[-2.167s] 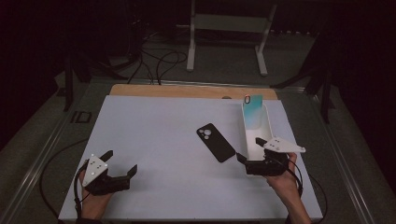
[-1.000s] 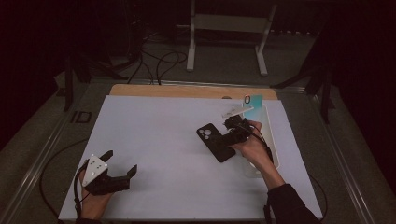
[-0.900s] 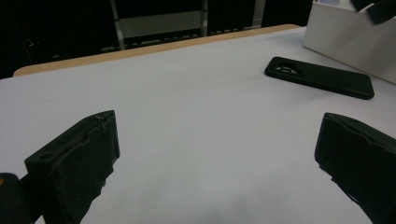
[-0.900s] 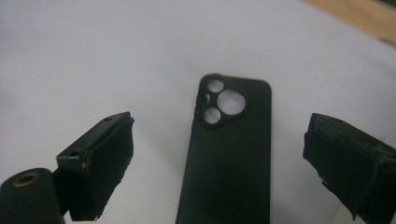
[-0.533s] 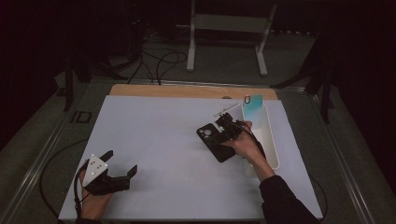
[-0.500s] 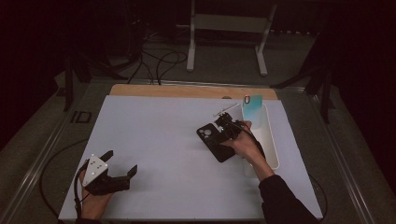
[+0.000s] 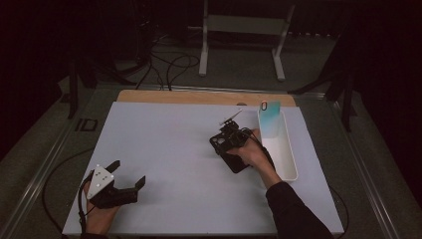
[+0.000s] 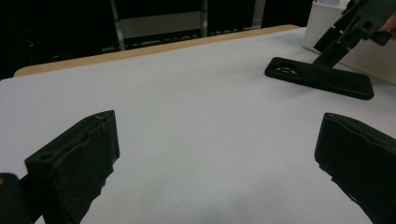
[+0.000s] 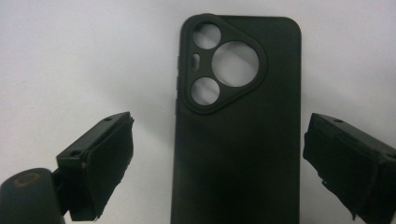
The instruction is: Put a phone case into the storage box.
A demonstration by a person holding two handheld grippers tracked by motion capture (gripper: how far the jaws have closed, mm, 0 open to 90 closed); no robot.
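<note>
Clearly, the black phone case [image 9: 238,126] lies flat on the white desk [image 7: 164,144], beside the white tray [image 7: 286,164]. The right claw [image 9: 219,163] hangs spread above it. The case is probably light and bendable; gripping across its long edges seems safest. The left claw [image 8: 215,158] rests spread, empty.

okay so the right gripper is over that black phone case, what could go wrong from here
1. The black phone case lies flat on the white table, and the right gripper has its jaws open on either side of it. A thin, flat case gives little edge to bite, so the jaws may slide over it or push it along.
2. The white bin stands close beside the case, so a sideways nudge could knock the case or the gripper against its wall.
</note>
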